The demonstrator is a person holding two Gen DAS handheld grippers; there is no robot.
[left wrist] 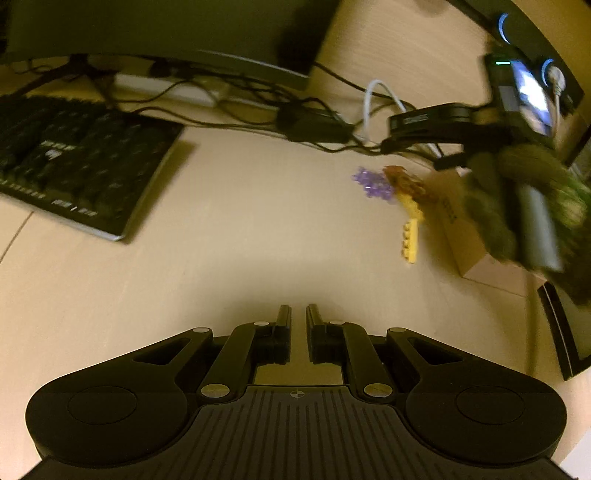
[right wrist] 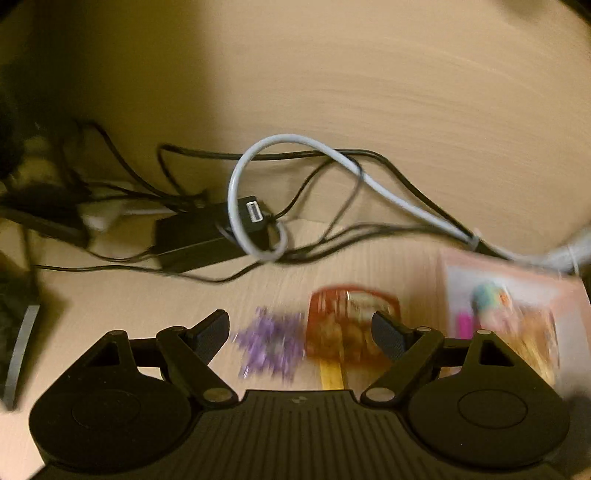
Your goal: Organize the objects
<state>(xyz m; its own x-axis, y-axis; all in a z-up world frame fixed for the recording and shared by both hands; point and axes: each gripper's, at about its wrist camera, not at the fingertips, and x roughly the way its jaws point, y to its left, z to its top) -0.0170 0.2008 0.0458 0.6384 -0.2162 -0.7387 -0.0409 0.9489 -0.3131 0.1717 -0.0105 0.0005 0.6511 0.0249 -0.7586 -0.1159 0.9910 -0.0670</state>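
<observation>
While you are holding both tools over the pale wooden desk (left wrist: 229, 206), your left gripper (left wrist: 298, 314) is hanging with its jaws drawn almost together, only a narrow slit showing between them and nothing pinched there. Far to the left of those jaws the black computer keyboard (left wrist: 77, 162) is lying on the desk, and beyond them a tangle of black cables (left wrist: 236, 99) is running under the dark monitor (left wrist: 162, 33). Ahead and to the right of the jaws, the purple spiky plastic toy (left wrist: 372, 183) is sitting just beside the orange translucent piece with a yellow handle (left wrist: 406, 199); whether the two are touching is lost in the blur. Further right, your gloved right hand and its tool are blurring over the cardboard box (left wrist: 465, 236).

Your right gripper (right wrist: 301, 334) is sitting with its jaws spread wide and empty. Left of them and further ahead, a black power adapter (right wrist: 195, 236) is lying among the cables, with a grey looped cable (right wrist: 236, 177) curling over it. Between the jaws, the purple toy (right wrist: 267, 347) is lying nearer the left finger and the orange piece (right wrist: 343, 325) nearer the right one. Just right of the right finger, a pink printed box (right wrist: 513, 314) is standing, too blurred to read.
</observation>
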